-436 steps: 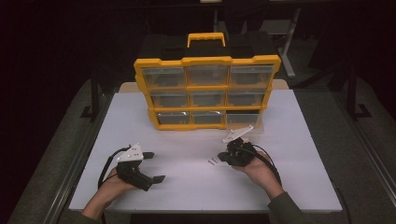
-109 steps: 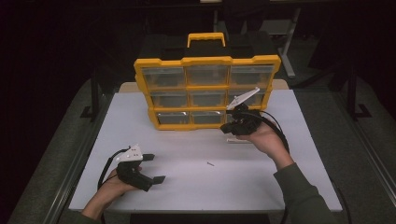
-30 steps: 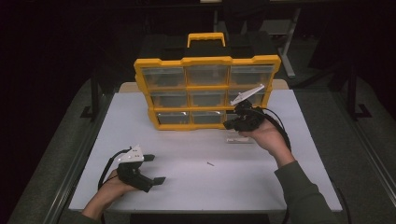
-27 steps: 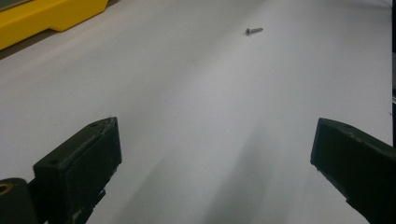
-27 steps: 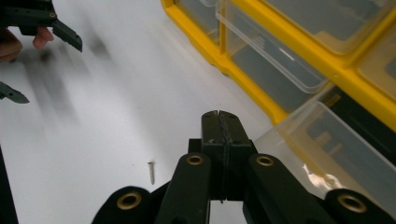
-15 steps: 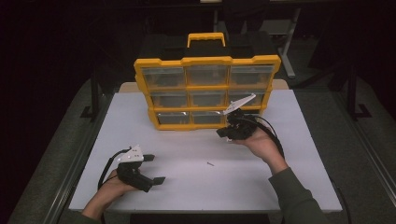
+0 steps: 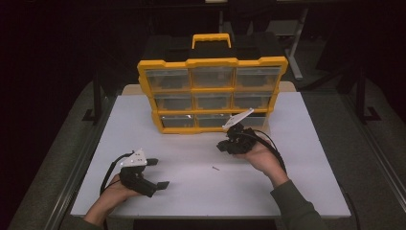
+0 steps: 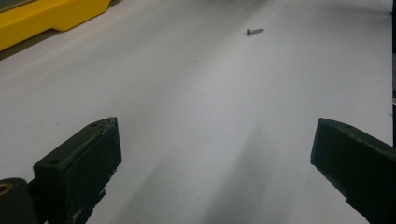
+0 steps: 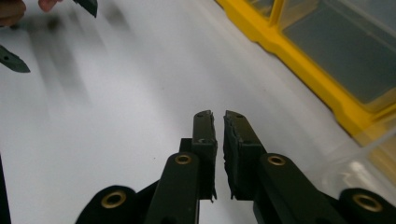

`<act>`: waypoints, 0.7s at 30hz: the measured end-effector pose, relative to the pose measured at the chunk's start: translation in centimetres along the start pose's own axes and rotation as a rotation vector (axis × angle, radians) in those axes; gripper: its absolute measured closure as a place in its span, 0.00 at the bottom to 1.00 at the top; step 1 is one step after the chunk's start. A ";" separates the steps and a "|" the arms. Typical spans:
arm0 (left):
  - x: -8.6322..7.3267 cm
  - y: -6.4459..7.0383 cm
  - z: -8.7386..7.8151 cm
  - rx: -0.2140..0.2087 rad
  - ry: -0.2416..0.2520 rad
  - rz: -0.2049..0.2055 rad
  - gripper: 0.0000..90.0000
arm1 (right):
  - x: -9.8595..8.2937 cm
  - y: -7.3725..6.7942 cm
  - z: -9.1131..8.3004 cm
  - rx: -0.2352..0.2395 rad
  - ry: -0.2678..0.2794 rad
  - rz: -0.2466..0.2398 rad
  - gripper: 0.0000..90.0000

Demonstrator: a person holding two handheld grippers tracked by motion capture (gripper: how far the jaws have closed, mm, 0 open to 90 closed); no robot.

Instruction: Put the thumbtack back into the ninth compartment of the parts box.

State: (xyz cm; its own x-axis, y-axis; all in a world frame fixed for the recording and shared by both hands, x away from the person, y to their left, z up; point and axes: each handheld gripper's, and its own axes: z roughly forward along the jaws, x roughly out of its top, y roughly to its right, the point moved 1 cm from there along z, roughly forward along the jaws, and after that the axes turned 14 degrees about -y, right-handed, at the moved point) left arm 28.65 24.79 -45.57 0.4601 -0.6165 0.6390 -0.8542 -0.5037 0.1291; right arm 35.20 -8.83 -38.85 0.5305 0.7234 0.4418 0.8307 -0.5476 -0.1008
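A: Two grippers are in hand on the white table (image 7: 306,143). Where does each sit?

B: Left gripper (image 7: 155,173) rests near the table's front left, jaws spread wide with bare table between them, as the left gripper view (image 8: 212,154) confirms. Right gripper (image 7: 223,145) is held just in front of the yellow organizer (image 7: 213,91), beside its bottom row of drawers.

A: And the right jaws?

B: Pressed almost together; the right gripper view (image 9: 219,122) shows a thin slit between the pads and nothing visibly gripped.

A: Where is the screw?

B: Small screw (image 7: 216,168) lies alone on the table between the two grippers, touching neither; in the left gripper view (image 8: 255,31) it lies well ahead of the jaws.

A: What is hard to make out?

B: Drawer contents are blurred behind the clear fronts. The organizer's rear fades into the dark background, and the screw's head type is too small to tell.
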 end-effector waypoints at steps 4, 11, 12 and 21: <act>0.0 0.0 0.0 0.004 -0.001 0.003 0.02 | -0.2 -0.3 0.9 0.002 -0.011 -0.008 0.88; 0.0 0.1 0.0 0.007 0.001 0.005 0.02 | -0.4 -0.7 1.7 0.006 -0.012 -0.031 0.86; 0.0 0.1 0.0 0.008 0.001 0.006 0.02 | -0.4 -0.8 2.0 0.008 -0.015 -0.035 0.85; 0.0 0.1 0.0 0.009 0.001 0.009 0.02 | -0.6 -1.3 3.8 0.001 -0.049 -0.050 0.85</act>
State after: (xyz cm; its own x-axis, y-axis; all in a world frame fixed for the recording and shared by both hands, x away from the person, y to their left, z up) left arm 28.52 24.76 -45.53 0.4526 -0.6204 0.6405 -0.8560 -0.5036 0.1170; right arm 34.47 -6.95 -42.38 0.4963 0.7696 0.4017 0.8563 -0.5100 -0.0810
